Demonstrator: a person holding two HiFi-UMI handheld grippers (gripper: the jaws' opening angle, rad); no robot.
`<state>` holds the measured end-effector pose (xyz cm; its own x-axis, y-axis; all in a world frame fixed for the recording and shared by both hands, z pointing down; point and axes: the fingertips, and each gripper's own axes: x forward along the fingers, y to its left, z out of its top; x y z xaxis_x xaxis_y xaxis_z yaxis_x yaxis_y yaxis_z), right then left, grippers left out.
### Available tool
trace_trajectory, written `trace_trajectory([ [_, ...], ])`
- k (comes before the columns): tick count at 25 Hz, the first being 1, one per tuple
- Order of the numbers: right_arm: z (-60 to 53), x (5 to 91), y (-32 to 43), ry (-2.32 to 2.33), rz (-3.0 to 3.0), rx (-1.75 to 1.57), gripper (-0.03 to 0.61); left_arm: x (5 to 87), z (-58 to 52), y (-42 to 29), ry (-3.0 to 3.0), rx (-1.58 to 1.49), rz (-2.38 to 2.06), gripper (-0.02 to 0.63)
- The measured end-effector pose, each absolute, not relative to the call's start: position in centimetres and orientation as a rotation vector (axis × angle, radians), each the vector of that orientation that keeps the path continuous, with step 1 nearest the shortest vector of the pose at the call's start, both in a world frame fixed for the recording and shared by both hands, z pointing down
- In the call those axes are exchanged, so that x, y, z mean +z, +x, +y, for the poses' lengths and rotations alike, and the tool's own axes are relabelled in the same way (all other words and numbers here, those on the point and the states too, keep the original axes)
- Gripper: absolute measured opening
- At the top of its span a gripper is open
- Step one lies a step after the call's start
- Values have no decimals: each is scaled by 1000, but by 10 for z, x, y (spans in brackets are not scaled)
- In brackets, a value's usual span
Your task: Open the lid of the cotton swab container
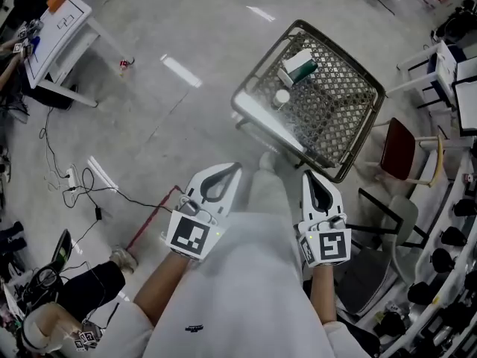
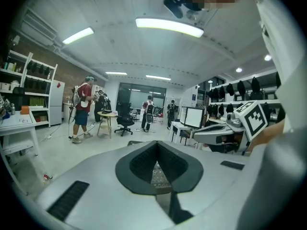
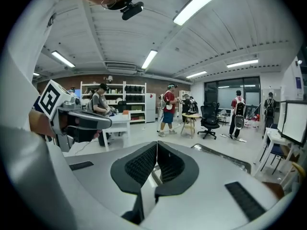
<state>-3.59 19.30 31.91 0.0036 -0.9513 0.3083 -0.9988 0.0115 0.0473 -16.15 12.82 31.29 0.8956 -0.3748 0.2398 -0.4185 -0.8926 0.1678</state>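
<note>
A small round white container [image 1: 281, 97] stands on a metal mesh table [image 1: 339, 110], next to a green and white box [image 1: 299, 67]. My left gripper [image 1: 228, 169] is held in front of the person's body, short of the table's near edge, with its jaws shut and nothing in them. My right gripper [image 1: 310, 174] hangs beside it, close to the table's near corner, also shut and empty. In the left gripper view the dark pads [image 2: 141, 163] meet, and mesh shows just beyond them. The right gripper view shows its pads [image 3: 139, 164] closed, with the table rim [image 3: 225, 155] ahead.
A red-seated chair [image 1: 399, 151] and a grey chair [image 1: 373, 274] stand right of the mesh table. A white desk [image 1: 59, 28] is at the far left, with cables and a power strip [image 1: 72, 177] on the floor. Several people stand farther off in the room [image 2: 84, 110].
</note>
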Motion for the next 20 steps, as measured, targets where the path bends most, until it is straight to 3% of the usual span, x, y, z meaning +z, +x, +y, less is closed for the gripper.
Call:
trace_trajectory([
  [20,47,341,100,1661,-2334,221,2,328,27,-7,2828,408,-793,3],
])
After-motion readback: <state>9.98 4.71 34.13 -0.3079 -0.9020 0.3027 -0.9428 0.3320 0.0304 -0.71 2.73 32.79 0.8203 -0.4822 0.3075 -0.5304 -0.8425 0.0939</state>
